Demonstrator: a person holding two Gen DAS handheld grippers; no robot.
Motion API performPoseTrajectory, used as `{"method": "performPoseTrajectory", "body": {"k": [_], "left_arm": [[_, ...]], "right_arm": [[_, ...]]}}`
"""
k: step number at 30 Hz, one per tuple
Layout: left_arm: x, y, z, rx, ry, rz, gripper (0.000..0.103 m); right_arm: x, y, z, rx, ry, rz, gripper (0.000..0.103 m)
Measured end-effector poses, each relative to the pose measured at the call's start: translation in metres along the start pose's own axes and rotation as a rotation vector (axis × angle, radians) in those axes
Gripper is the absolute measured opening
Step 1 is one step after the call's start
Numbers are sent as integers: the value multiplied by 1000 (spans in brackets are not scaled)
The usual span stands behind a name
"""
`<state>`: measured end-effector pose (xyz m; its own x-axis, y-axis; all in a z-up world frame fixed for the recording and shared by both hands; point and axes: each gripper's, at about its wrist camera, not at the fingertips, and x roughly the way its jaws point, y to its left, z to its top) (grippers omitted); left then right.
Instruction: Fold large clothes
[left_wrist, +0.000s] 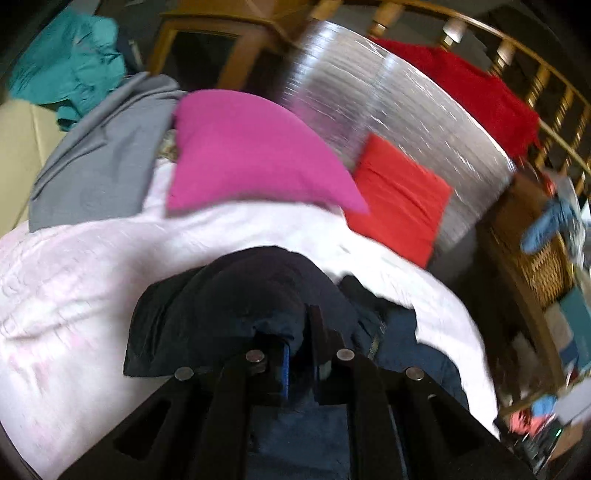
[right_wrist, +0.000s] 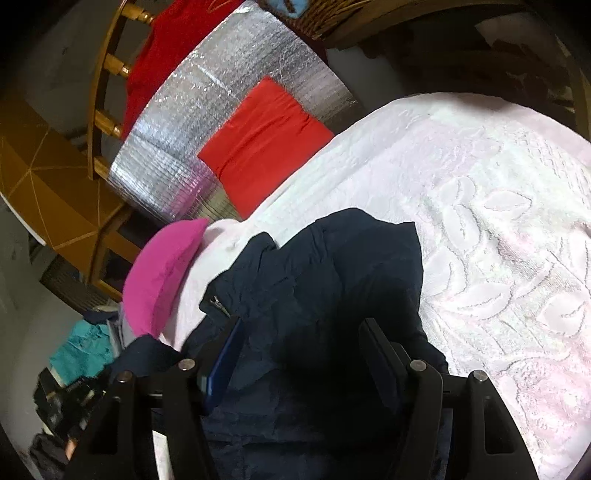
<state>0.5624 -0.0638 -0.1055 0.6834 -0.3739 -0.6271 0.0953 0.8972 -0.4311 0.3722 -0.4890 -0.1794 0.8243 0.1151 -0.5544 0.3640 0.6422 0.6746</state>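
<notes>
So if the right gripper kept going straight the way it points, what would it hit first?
Most likely the dark navy jacket: the right gripper stands open with the fabric bunched directly between and ahead of its fingers. Beyond that lies the pale pink bedspread. Depth is hard to judge in this fisheye view.

I can read no text, label, brand or number anywhere in either view. The crumpled dark navy jacket (right_wrist: 314, 280) in front of my fingers shows only a small metal zipper pull at about nine o'clock, and if that carries any marking, it is perhaps too small and blurred to make out.
</notes>
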Motion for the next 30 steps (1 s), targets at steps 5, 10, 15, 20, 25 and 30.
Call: {"method": "performPoseTrajectory", "body": {"k": [5, 10, 15, 20, 25, 30], "left_arm": [[21, -26, -46, 7, 50, 23, 8], [47, -20, -83, -44, 119, -5, 14], [56, 7, -98, -204, 275, -156, 29], [19, 19, -94, -251, 310, -214, 75], [-13, 55, -77, -349, 280, -225, 78], [-17, 109, -49, -518, 216, -134, 80]], "right_arm": [[-8, -9, 4, 41, 4, 35, 69], [-17, -15, 8, 55, 3, 49, 69], [-21, -23, 13, 83, -4, 50, 69], [-21, -21, 12, 89, -2, 63, 69], [-19, -15, 7, 76, 8, 73, 69], [-18, -10, 4, 56, 13, 73, 69]]}}
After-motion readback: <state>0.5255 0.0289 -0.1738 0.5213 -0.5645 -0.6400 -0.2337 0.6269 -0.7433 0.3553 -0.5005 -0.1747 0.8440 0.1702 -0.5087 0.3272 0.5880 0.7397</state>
